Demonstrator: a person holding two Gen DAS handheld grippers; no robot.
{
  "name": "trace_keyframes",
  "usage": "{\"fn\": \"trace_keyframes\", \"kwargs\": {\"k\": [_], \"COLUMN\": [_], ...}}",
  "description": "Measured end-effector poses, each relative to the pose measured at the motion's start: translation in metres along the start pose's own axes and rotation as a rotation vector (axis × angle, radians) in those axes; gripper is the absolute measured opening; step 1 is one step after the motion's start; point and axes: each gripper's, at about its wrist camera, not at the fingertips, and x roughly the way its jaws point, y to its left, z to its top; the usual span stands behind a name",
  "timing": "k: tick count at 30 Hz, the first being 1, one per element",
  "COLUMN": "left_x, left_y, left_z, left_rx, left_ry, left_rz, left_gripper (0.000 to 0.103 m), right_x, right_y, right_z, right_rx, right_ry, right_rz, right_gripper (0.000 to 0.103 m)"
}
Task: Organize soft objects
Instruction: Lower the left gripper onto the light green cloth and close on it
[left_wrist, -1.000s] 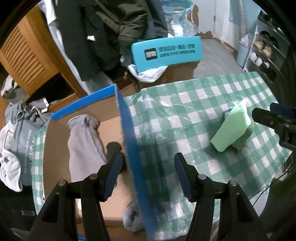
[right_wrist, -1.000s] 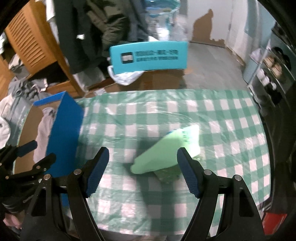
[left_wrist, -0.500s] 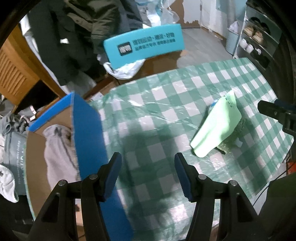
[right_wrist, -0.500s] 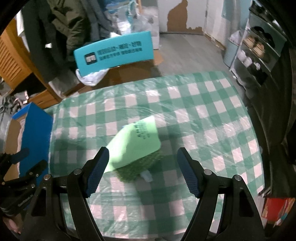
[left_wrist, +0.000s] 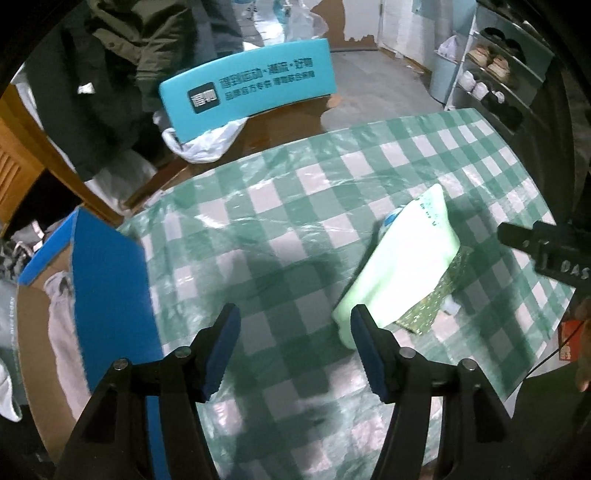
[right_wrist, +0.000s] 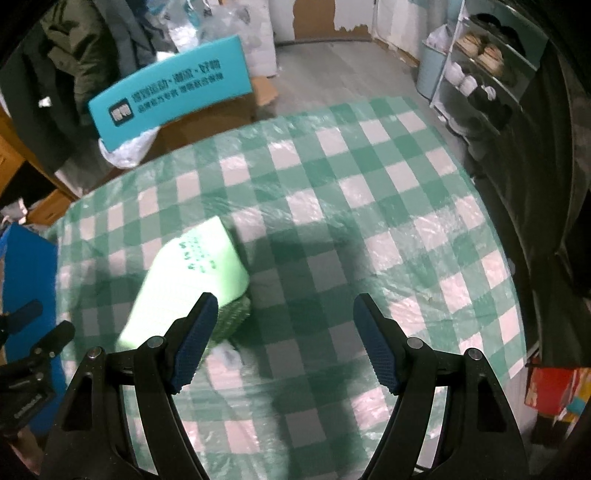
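Left tool (left_wrist: 294, 325) opening, empty, over checked surface (left_wrist: 280, 206); right tool (right_wrist: 285, 312) wide, empty; pale green pack (left_wrist: 410, 262) beside both.

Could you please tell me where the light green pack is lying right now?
The light green pack lies on the checked tablecloth, atop a dark green scouring pad, between the two grippers and right of the blue-walled box in the left wrist view.
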Motion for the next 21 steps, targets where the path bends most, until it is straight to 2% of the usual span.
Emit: {"fn": "trace_keyframes", "kwargs": {"k": [8,16,21], "left_x": [0.025,0.04,0.048], "left_y": [-0.017,-0.012,-0.013], "left_z": [0.007,0.013,0.016], "left_rx": [0.052,0.017,0.023], "left_ry": [0.027,0.038,0.043], "left_rz": [0.007,-0.016,-0.007], "left_gripper": [0.065,0.065,0.065], "right_x": [0.029,0.04,0.047], "right_y": [-0.001,0.022,0.023], "right_z": [-0.007,-0.018,-0.023], "right_rx": [0.004,-0.084,-0.101], "right_ry": [0.075,0.104,0.132], "right_rz": [-0.01,-0.001,-0.02], "right_gripper": [0.075,0.075,0.075]}}
